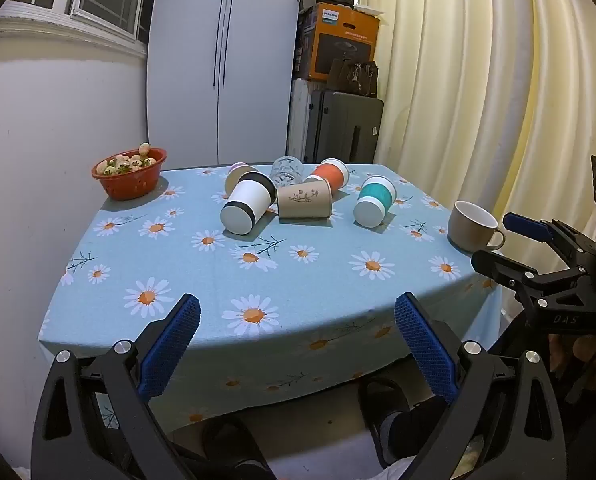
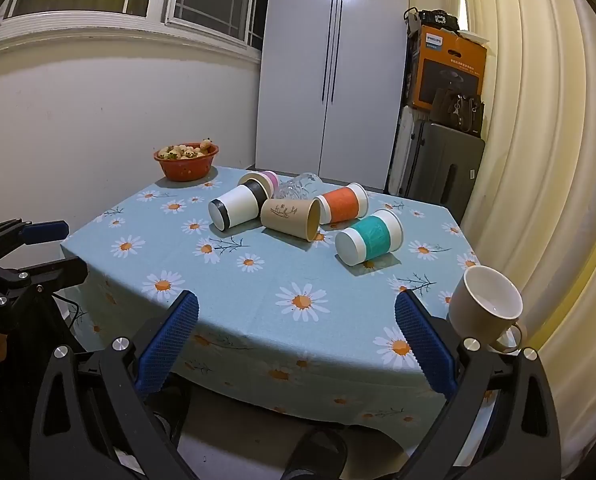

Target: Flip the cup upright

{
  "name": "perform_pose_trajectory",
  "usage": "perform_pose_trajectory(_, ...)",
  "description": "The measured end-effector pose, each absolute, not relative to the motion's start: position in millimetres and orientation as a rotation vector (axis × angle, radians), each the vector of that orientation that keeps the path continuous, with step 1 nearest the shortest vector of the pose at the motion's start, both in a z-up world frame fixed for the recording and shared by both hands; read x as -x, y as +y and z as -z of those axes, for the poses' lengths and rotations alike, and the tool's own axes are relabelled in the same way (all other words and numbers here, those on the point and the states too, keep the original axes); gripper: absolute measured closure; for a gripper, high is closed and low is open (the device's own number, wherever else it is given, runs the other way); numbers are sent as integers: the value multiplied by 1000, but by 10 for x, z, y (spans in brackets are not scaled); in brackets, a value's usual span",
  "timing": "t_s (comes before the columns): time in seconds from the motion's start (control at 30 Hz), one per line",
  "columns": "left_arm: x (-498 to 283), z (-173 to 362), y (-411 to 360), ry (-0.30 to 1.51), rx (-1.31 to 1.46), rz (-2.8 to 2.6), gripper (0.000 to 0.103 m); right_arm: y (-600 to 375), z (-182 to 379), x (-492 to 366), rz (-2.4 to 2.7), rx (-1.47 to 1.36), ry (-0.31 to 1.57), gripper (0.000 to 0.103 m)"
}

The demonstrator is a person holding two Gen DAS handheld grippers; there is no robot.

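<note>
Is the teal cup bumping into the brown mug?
Apart. In the right wrist view, bare flowered tablecloth shows plainly between the teal cup, lying on its side, and the upright brown mug.

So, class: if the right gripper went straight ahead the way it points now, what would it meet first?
Probably the tablecloth near the table's front edge, since the open right gripper aims there. Beyond lies the tan paper cup, though depth is hard to judge.
</note>
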State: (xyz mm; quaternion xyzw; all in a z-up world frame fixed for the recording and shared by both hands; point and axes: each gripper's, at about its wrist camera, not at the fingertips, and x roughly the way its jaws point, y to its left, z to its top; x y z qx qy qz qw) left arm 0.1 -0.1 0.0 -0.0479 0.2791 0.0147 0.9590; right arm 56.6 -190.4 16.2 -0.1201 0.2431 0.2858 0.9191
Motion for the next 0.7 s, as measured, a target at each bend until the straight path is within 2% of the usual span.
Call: perform_pose_trajectory(0.7,-9,6,-7,569,97,-30,7,-1882,-132,-591,-587,256,510,5)
